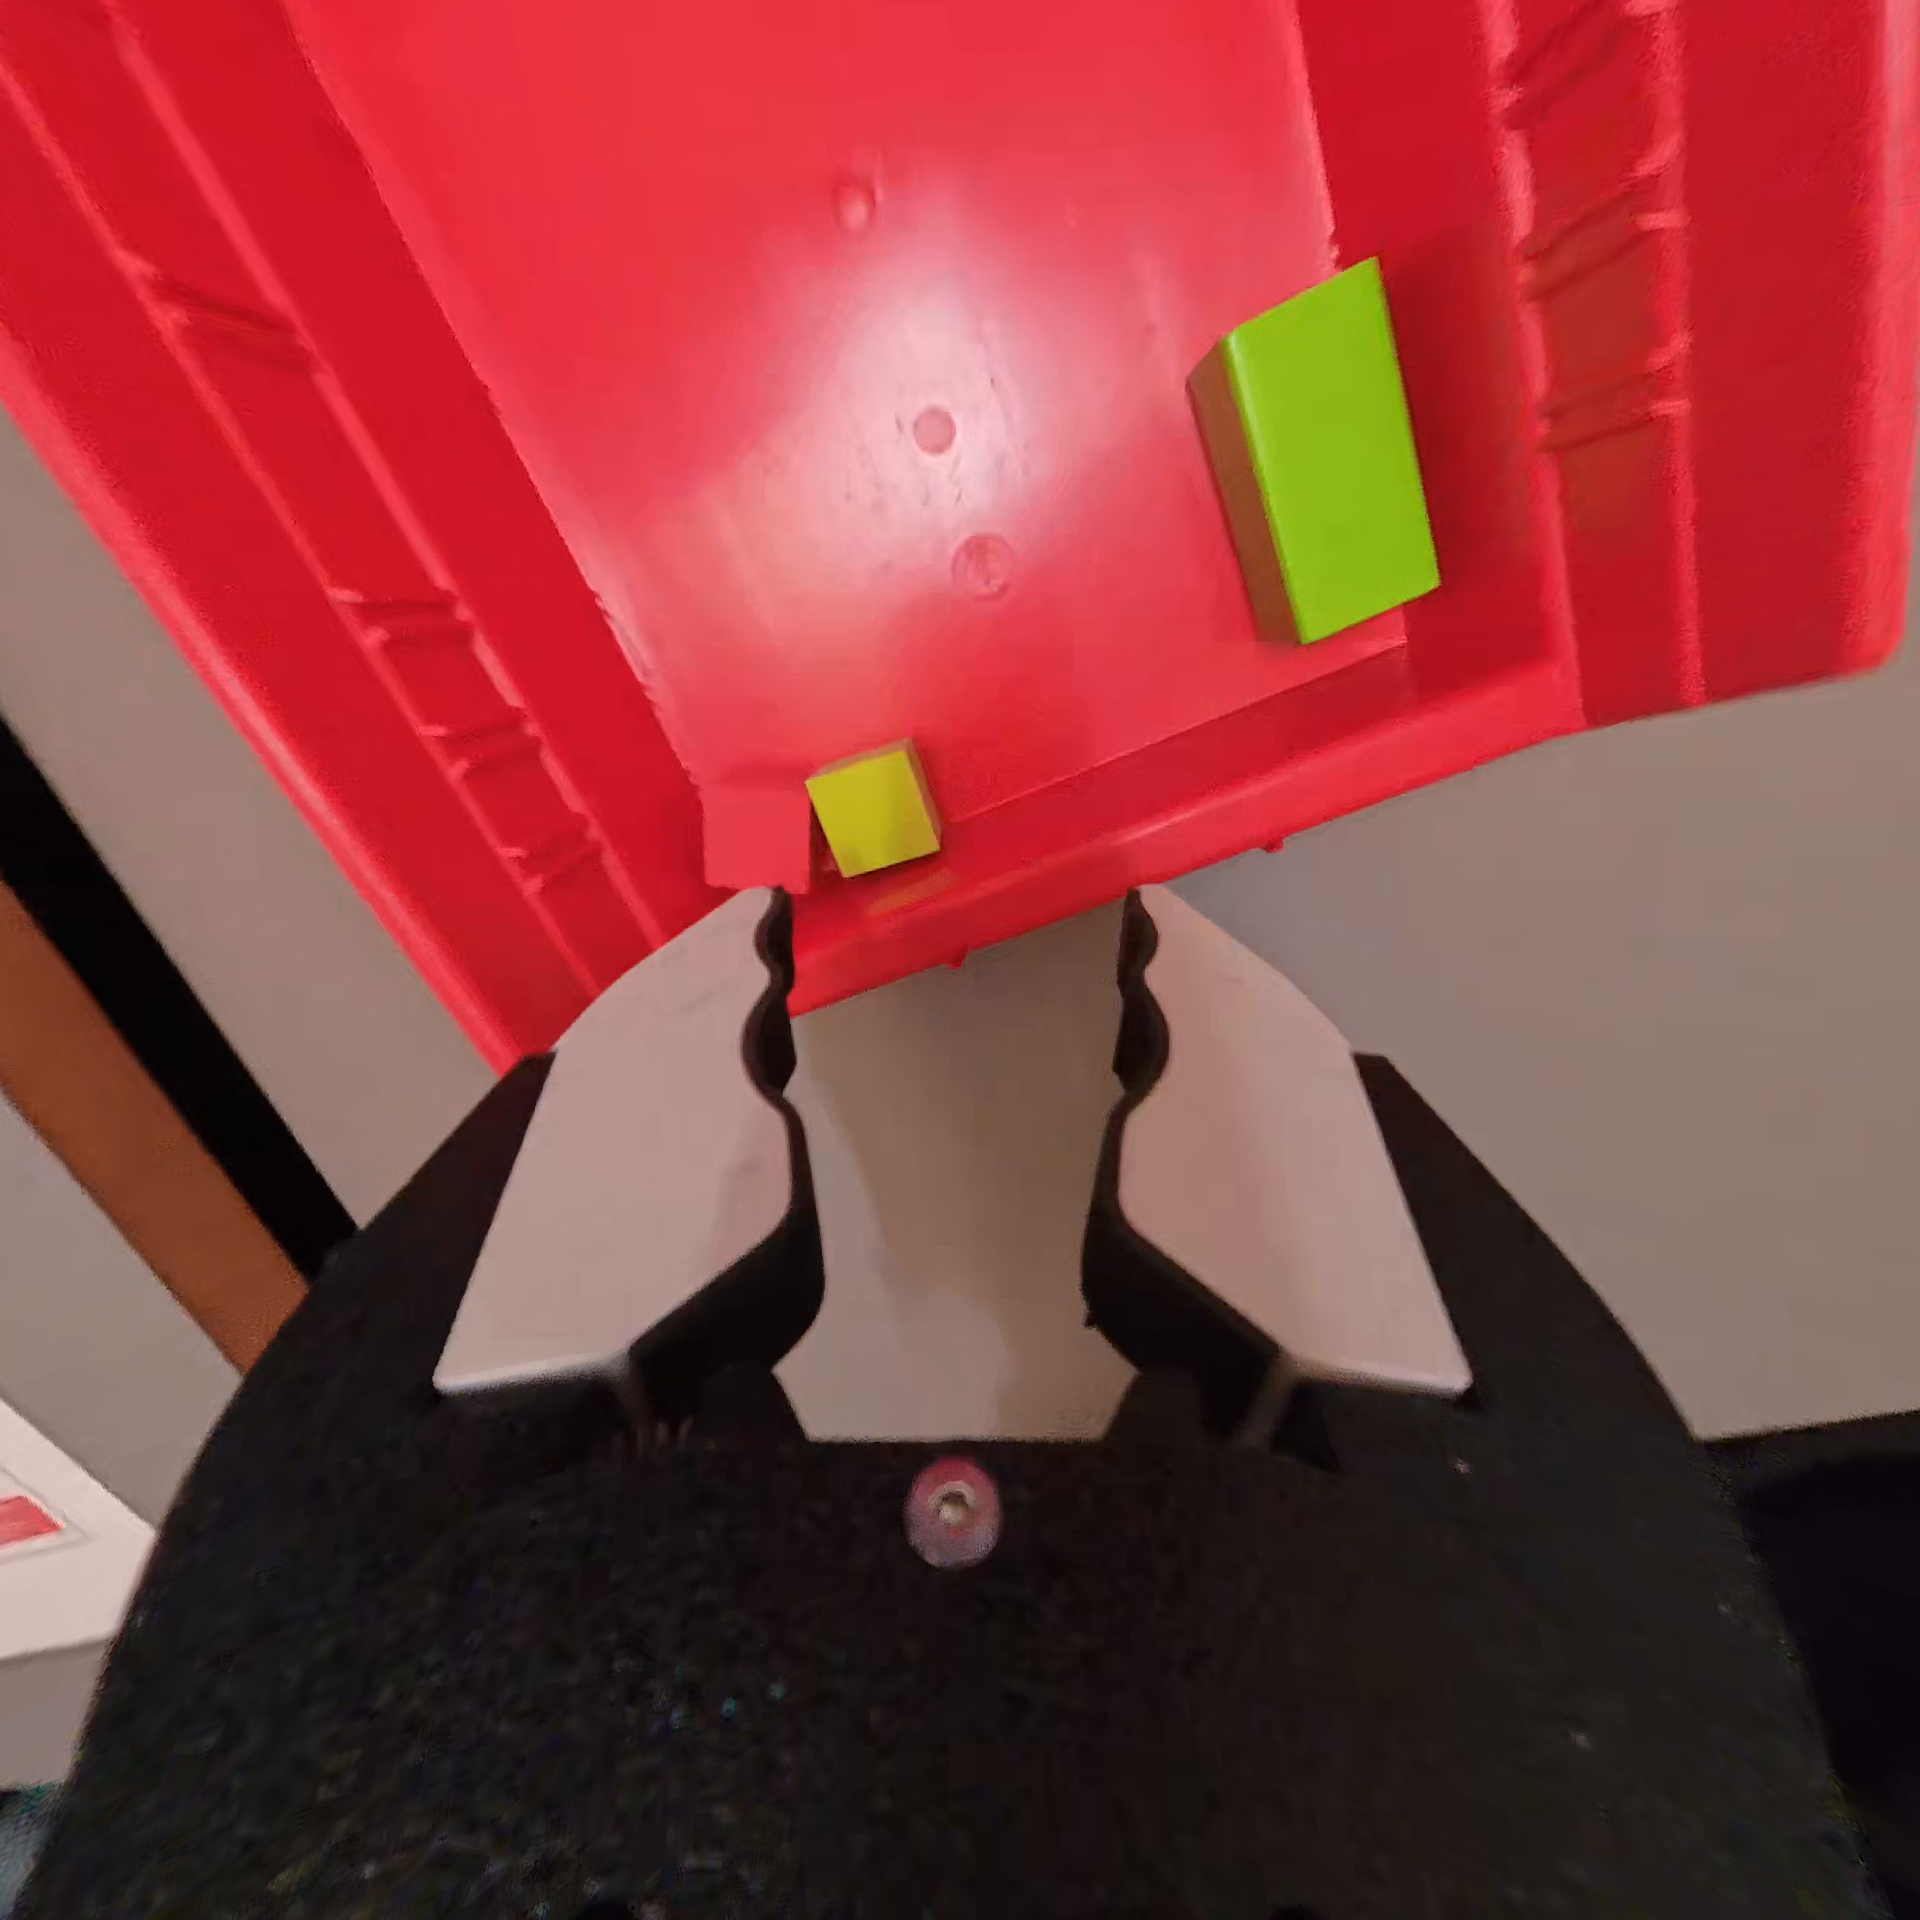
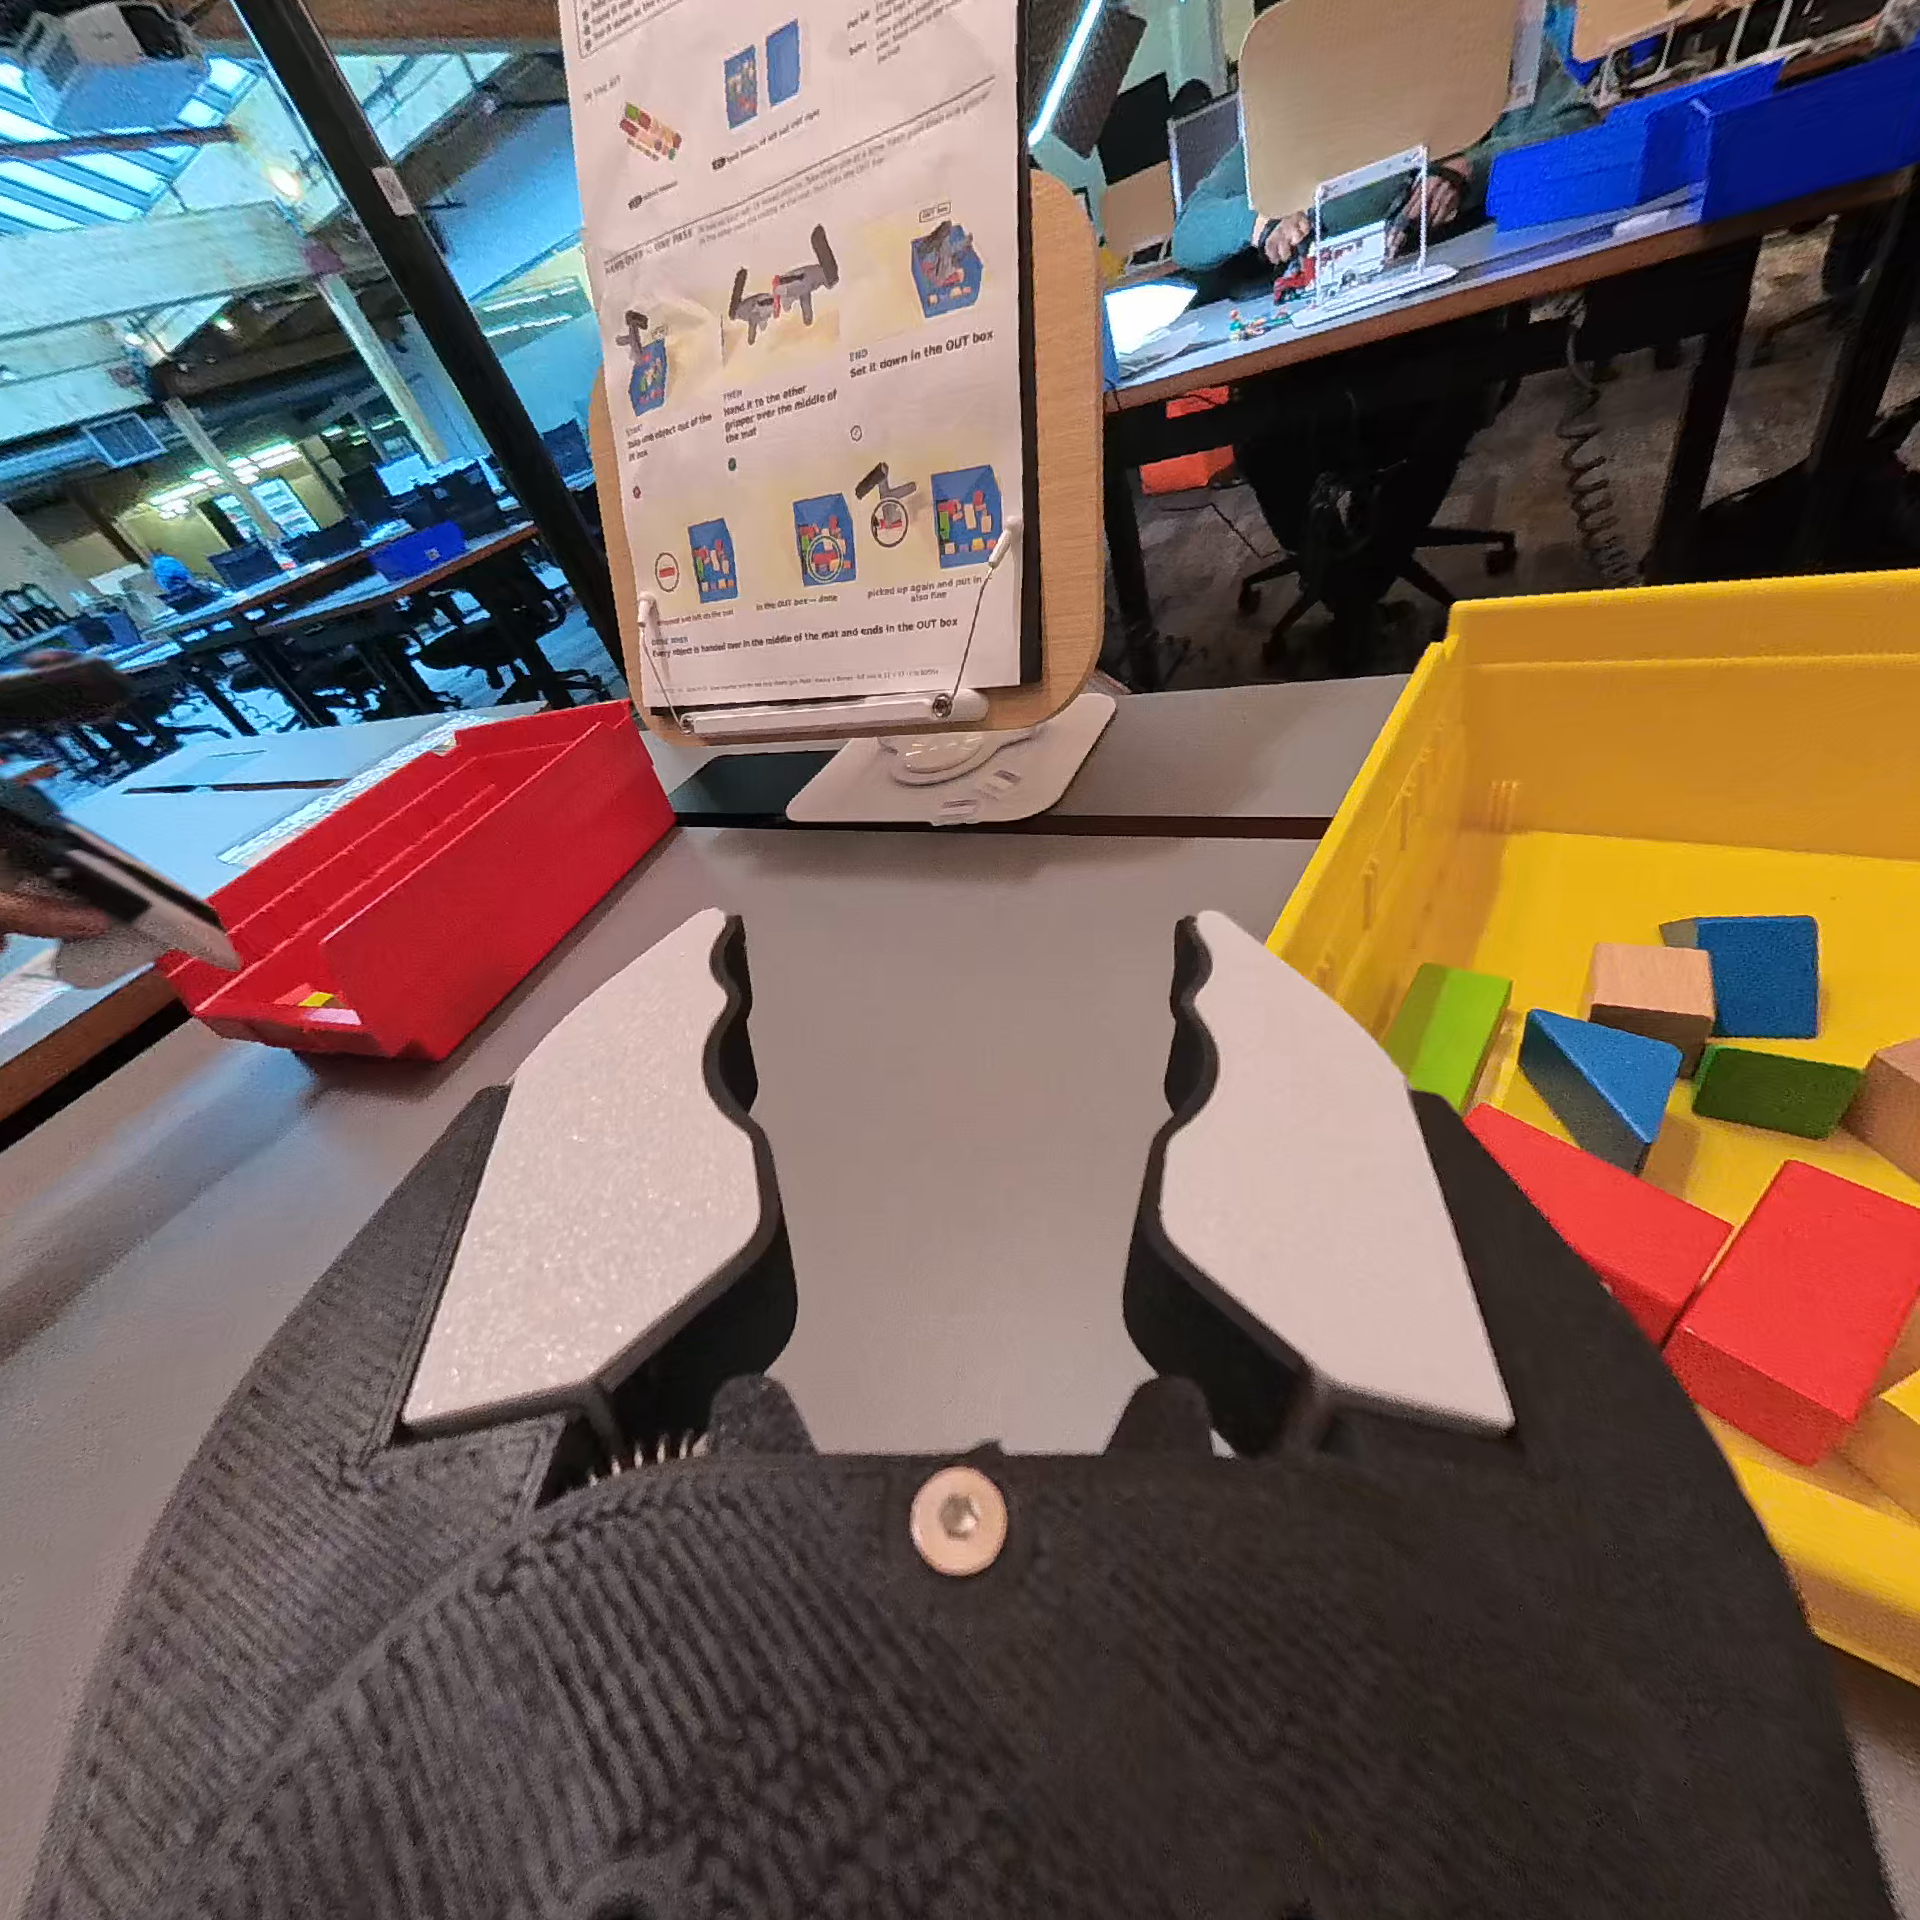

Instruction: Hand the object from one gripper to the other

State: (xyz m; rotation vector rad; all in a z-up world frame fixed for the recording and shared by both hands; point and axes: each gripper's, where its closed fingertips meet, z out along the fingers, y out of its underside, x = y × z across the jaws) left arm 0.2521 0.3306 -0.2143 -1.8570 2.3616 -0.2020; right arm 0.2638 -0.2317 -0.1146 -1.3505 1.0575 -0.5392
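Observation:
In the left wrist view my left gripper (image 1: 954, 914) is open with nothing between its pads. Its fingertips hover at the near lip of a red bin (image 1: 520, 312). A small yellow-green cube (image 1: 875, 810) lies just inside that lip, close ahead of the left fingertip (image 1: 774, 935). A larger green block (image 1: 1325, 447) lies by the bin's right wall. In the right wrist view my right gripper (image 2: 958, 935) is open and empty above the grey mat (image 2: 935, 1039). The red bin (image 2: 468, 894) stands to its left.
A yellow bin (image 2: 1662, 727) on the right holds several wooden blocks: red, blue, green and plain. An instruction sheet on a stand (image 2: 831, 416) stands behind the mat. A person sits at a table (image 2: 1455, 291) farther back. The table edge runs at the left. My right fingertips sit around 55 cm from my left ones.

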